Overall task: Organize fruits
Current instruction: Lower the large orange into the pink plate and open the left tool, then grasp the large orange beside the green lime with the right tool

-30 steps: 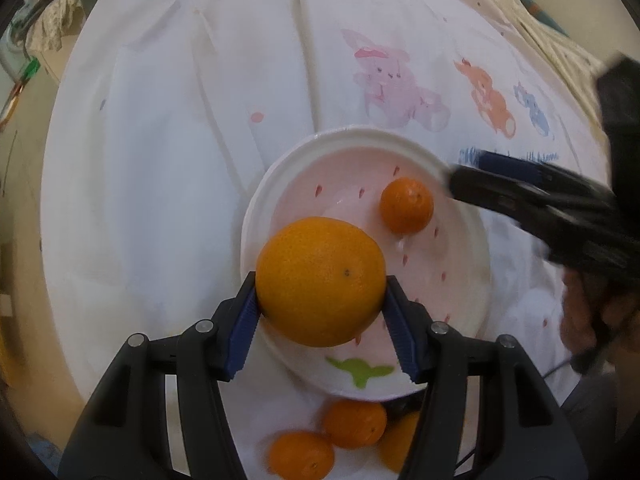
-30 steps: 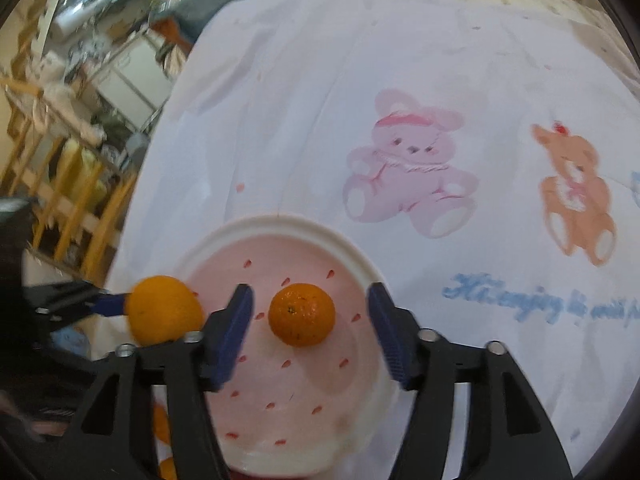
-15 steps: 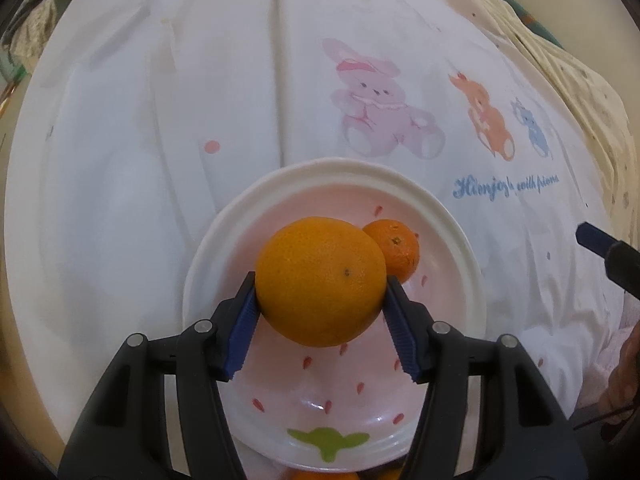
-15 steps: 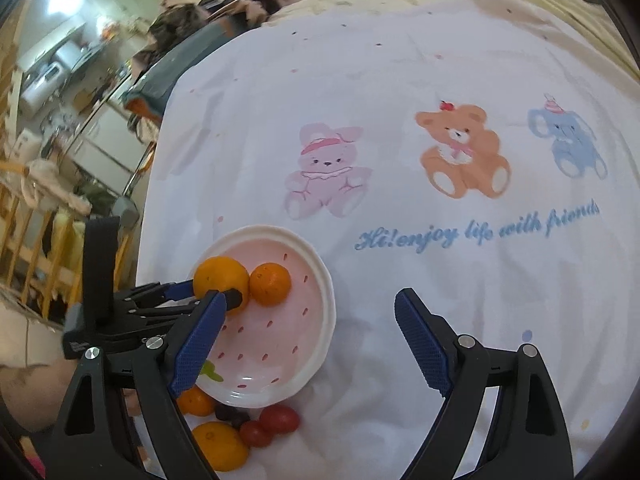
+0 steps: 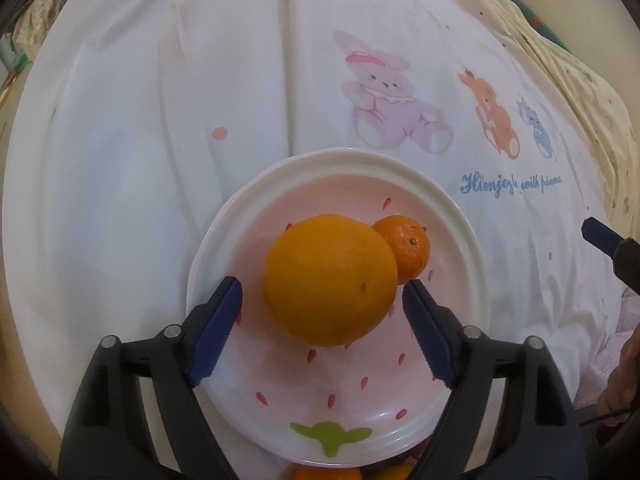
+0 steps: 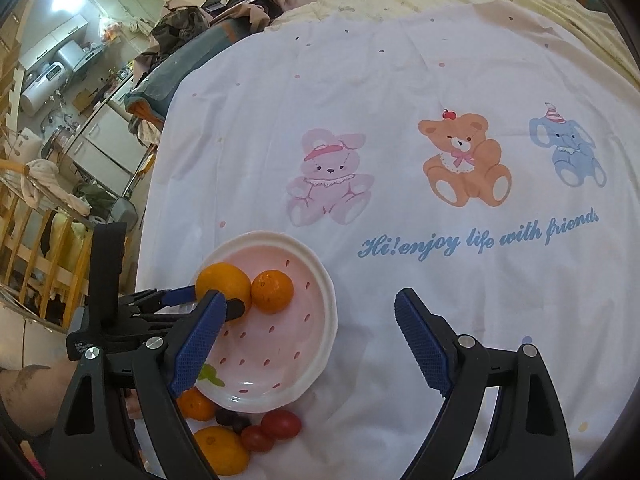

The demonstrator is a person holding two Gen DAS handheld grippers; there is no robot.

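Covering the table, a white cloth (image 6: 400, 80) reads "Hi! enjoy life with friends". Near-left sits the pink plate (image 5: 452, 216), gathering fruit: a large orange (image 5: 330, 280) touching a mandarin (image 5: 406, 248). The left gripper (image 5: 322, 296) is opening, pads clear of the orange; the right gripper (image 6: 308, 316) hangs empty, spread wide.

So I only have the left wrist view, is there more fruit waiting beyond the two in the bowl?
Observer: Yes. The right wrist view shows two more oranges on the cloth just below the bowl.
Operator: Anything besides oranges?
Observer: Red tomatoes and a dark fruit sit beside them.
Operator: Are the right tongs holding something?
Observer: No, the right tongs are open and empty, over the bowl's right edge.
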